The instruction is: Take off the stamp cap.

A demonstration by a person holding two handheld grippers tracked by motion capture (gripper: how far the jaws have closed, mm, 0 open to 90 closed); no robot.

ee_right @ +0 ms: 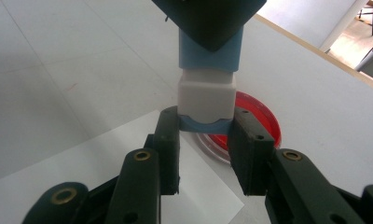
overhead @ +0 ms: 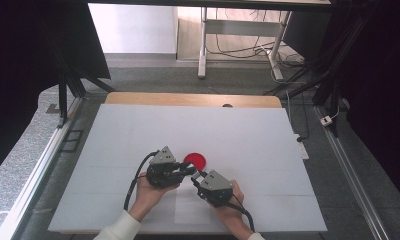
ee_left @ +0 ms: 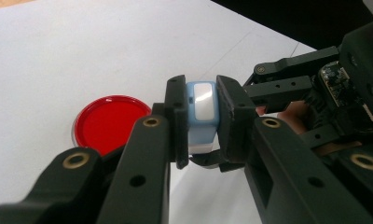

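Observation:
A small blue block [ee_left: 202,112] with a white panel on its face hangs just above the table. My left gripper [ee_left: 202,122] is shut on the block's blue body, one jaw on each side. A white cap [ee_right: 207,95] sits on the block's lower end, with a blue rim under it. My right gripper [ee_right: 206,126] is shut on that end, its jaws pressing the rim from both sides. In the high view the left gripper [overhead: 190,170] and the right gripper [overhead: 196,176] meet tip to tip. A red round disc [overhead: 195,160] lies flat on the table right behind them.
The white tabletop [overhead: 138,135] spreads wide on all sides, with a wooden edge [overhead: 188,99] at the far end. A white paper sheet [overhead: 192,210] lies under the hands near the front edge. Beyond the table stand black frames and desk legs.

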